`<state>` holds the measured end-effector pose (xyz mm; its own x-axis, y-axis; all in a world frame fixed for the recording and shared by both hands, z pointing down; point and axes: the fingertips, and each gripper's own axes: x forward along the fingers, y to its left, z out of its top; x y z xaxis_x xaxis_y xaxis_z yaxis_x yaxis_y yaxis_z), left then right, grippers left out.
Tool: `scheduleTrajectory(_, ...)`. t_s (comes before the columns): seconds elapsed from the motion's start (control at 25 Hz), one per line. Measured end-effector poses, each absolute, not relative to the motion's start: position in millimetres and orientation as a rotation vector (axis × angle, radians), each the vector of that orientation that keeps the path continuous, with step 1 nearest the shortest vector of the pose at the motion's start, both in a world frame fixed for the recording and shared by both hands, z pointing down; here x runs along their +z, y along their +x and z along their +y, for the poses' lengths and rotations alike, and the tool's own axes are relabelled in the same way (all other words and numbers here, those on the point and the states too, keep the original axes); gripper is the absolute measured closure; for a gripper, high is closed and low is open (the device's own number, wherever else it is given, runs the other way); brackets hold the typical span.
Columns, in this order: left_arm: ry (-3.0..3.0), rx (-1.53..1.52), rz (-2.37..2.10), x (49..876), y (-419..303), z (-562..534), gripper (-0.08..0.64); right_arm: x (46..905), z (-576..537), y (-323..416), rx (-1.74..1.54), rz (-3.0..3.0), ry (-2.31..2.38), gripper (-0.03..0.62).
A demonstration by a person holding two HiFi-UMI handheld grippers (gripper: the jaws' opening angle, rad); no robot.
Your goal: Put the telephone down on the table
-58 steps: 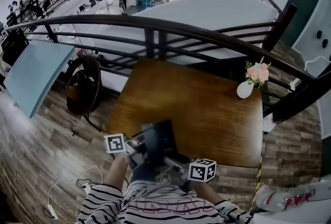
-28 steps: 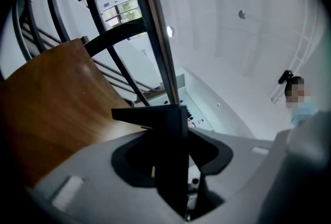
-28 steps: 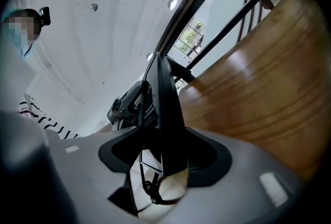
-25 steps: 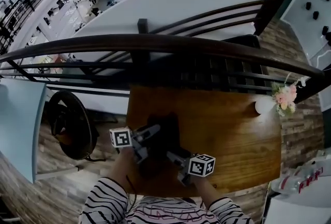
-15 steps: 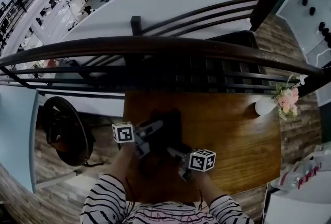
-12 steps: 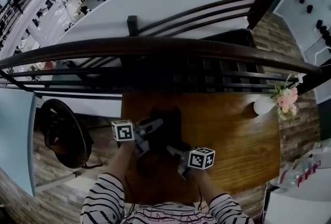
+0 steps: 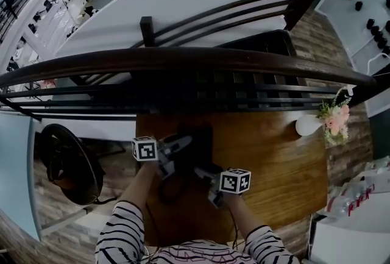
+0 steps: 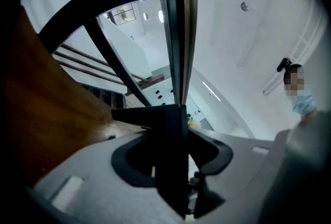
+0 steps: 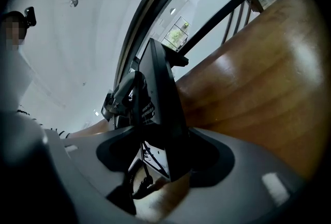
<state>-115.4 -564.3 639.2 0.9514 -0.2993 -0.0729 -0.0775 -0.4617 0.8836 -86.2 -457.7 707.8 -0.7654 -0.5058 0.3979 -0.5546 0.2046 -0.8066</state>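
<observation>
A black telephone [image 7: 196, 142] sits between my two grippers over the left part of the brown wooden table [image 7: 274, 165]. My left gripper [image 7: 178, 150] is shut on its left edge, which shows in the left gripper view as a thin black slab [image 8: 175, 130] between the jaws. From the near right, my right gripper [image 7: 206, 172] holds the telephone body [image 9: 158, 99], tilted on edge. Its jaws have just been opening a little, with the telephone still between them. The coiled cord [image 9: 135, 179] hangs below.
A white vase of pink flowers [image 7: 329, 119] stands at the table's far right corner. A dark curved railing [image 7: 183, 60] runs just beyond the table's far edge. A round dark chair [image 7: 64, 162] stands on the floor to the left.
Both grippers have carried the telephone forward over the table, away from its near edge, and a little lower.
</observation>
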Motion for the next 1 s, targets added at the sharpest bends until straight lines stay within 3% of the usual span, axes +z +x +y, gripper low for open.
scheduleTrajectory(0.52, 1.950, -0.241, -0.262, 670.4, -110.9, -583.5, 0.380, 723.0, -471.7, -80.5, 1.721, -2.252, 1.085, 0.316)
scheduleTrajectory(1.0, 1.925, -0.260, -0.230, 676.5, -107.0, -586.4, 0.380, 718.8, -472.7, -75.9, 1.773, -2.245, 1.123, 0.255)
